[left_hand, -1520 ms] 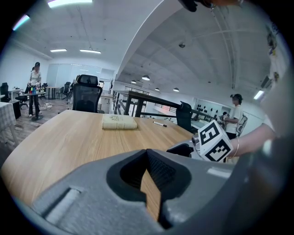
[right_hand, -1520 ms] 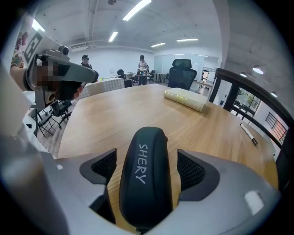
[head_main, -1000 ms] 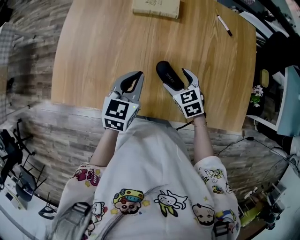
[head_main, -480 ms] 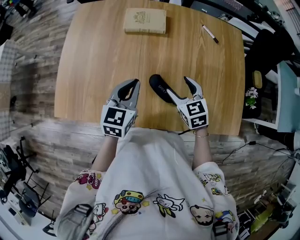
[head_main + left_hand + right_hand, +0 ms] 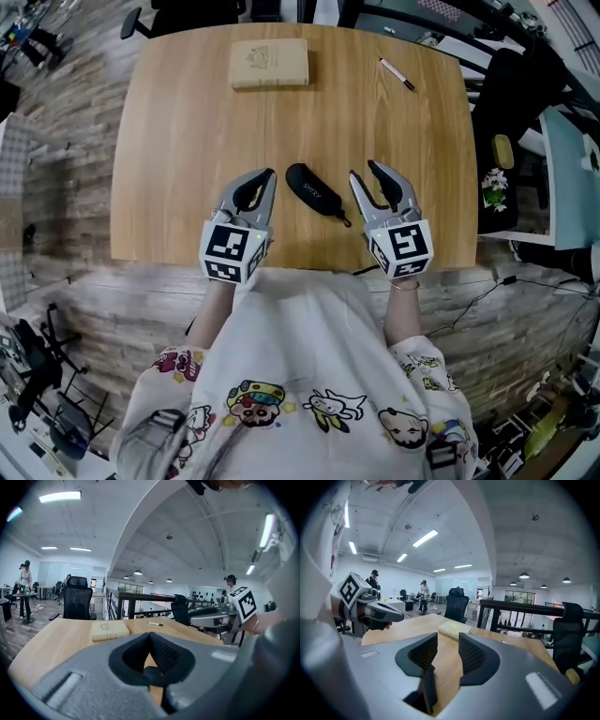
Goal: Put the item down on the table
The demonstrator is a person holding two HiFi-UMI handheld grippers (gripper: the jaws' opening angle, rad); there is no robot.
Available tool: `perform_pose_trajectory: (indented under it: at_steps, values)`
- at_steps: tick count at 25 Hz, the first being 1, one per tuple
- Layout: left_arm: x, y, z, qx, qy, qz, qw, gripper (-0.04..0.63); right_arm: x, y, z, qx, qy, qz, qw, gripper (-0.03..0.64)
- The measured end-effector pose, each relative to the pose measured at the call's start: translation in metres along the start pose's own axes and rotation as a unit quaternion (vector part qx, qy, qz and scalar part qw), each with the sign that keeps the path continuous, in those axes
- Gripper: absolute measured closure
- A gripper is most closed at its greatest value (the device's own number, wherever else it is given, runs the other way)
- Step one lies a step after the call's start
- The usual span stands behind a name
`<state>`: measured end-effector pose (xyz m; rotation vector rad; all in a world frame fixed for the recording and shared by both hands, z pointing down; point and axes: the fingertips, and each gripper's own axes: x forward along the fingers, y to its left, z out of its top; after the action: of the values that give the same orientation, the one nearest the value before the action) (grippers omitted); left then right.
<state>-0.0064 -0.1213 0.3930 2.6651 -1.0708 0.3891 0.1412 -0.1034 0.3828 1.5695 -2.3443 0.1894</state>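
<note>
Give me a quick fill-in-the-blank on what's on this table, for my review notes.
On the wooden table, the case nearest the person is ___ in colour.
The beige book lies near the table's ___ edge, away from the person.
In the head view, the pen lies to the book's ___.
The left tool, jaws shut, holds ___.
Missing words: black; far; right; nothing.
</note>
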Motion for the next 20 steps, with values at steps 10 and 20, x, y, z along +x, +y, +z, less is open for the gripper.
perform_pose_trajectory:
  at_steps: [10,20]
  values:
    - [-0.004,-0.012,0.003,0.002,-0.004,-0.011,0.9999,0.595,-0.035,-0.018,0.014,0.089,-0.073,-0.024,0.993,0.545]
    - [-0.008,-0.026,-0.005,-0.005,0.000,-0.019,0.9998,0.595,-0.052,-0.014,0.003,0.120,-0.082,-0.024,0.989,0.607]
